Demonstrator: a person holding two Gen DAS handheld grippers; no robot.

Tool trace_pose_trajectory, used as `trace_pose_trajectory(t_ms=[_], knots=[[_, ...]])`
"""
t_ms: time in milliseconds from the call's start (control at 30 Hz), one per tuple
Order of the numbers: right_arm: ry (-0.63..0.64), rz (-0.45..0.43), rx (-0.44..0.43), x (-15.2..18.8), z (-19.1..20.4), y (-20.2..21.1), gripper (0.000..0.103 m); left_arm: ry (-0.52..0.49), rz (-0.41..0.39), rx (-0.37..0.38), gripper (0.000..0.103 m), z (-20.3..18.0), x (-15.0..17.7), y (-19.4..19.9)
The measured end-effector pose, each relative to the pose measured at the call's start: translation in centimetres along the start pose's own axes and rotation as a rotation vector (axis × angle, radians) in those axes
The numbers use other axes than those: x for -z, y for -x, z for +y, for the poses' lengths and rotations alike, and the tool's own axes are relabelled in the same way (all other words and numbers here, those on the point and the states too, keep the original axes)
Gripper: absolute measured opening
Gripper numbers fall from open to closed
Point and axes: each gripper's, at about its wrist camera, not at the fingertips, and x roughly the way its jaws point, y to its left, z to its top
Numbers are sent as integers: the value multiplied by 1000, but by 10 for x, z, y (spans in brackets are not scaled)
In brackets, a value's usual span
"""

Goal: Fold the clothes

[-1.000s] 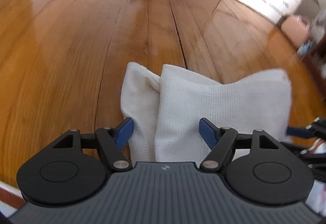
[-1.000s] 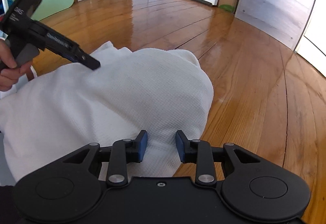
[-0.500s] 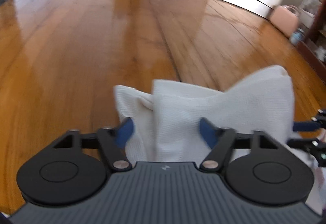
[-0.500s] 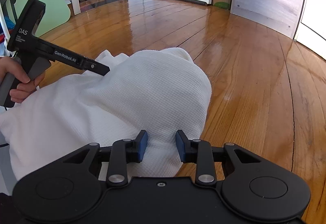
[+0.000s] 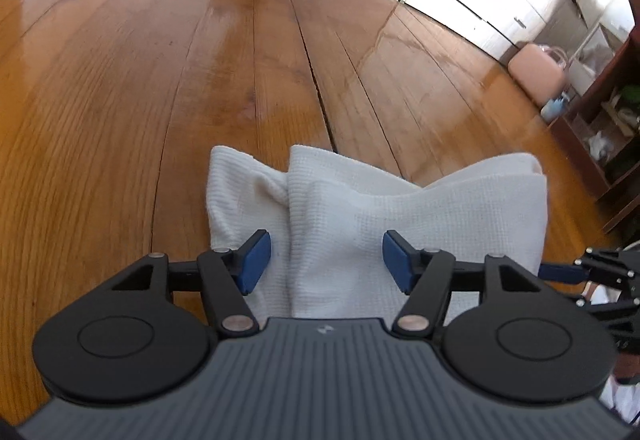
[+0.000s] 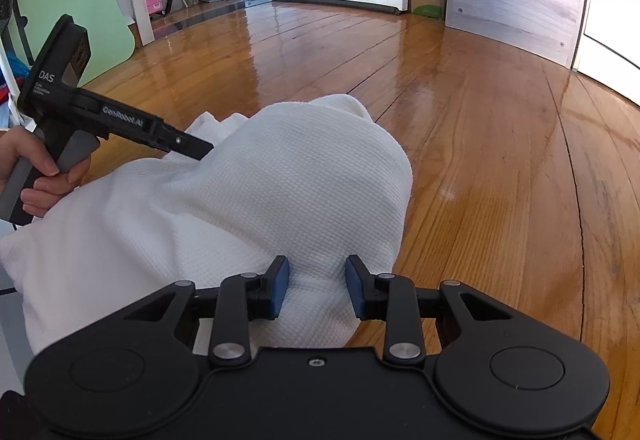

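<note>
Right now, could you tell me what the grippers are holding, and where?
Both grip the white garment: the left gripper and the right gripper each pinch a bunched fold at its near edge.

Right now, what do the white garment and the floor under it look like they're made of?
White garment: apparently a thick cotton-type knit, matte; a fine waffle grid shows across it and it bunches softly between the pads. Floor: wood planks, glossy as if varnished; grain, plank seams and bright window reflections show. The exact fibre and coating can't be confirmed.
</note>
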Motion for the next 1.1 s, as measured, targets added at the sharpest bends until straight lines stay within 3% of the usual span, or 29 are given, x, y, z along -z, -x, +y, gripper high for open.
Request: trace_pose_trajectory(t_ms=[100,133,167,233,300,367,433,500,567,667,700,733,800,867,933,1000,1067,1100], knots=[[1,13,51,-7,9,3,37,-43,-22,-27,57,-6,3,7],[1,15,75,-11,14,5,37,-68,-41,-52,41,-11,4,11],[1,14,99,-15,18,7,37,-107,-70,-80,32,-18,5,14],[16,-9,91,-22,26,11,37,-176,-89,-118,30,-35,1,19],[33,-35,74,-29,33,14,38,-187,-75,-107,30,-40,0,20],[51,-60,57,-36,41,18,42,-183,-47,-118,37,-40,0,14],[68,-86,41,-43,48,21,44,-176,-23,-183,59,-38,3,5],[69,-61,53,-43,47,11,49,-170,-14,-260,73,-37,4,-1],[63,-16,79,-40,43,-2,59,-163,-19,-231,73,-35,3,2],[9,64,121,-32,32,-16,69,-127,-7,-136,61,-31,2,1],[-26,61,115,-29,30,-15,70,-110,7,-107,42,-31,2,-3],[-52,64,111,-27,28,-14,70,-95,20,-78,31,-30,2,-6],[-71,73,110,-24,26,-11,70,-108,23,-80,31,-34,3,-7],[-94,75,105,-20,23,-8,70,-135,15,-129,35,-40,3,-8],[-113,70,100,-16,22,-6,71,-137,2,-185,58,-41,1,-11],[-120,63,100,-14,22,-5,71,-139,-7,-206,64,-40,2,-13],[-121,57,101,-12,22,-5,71,-147,-15,-156,48,-39,4,-11],[-118,55,102,-12,24,-5,71,-155,-19,-118,15,-40,5,-10]])
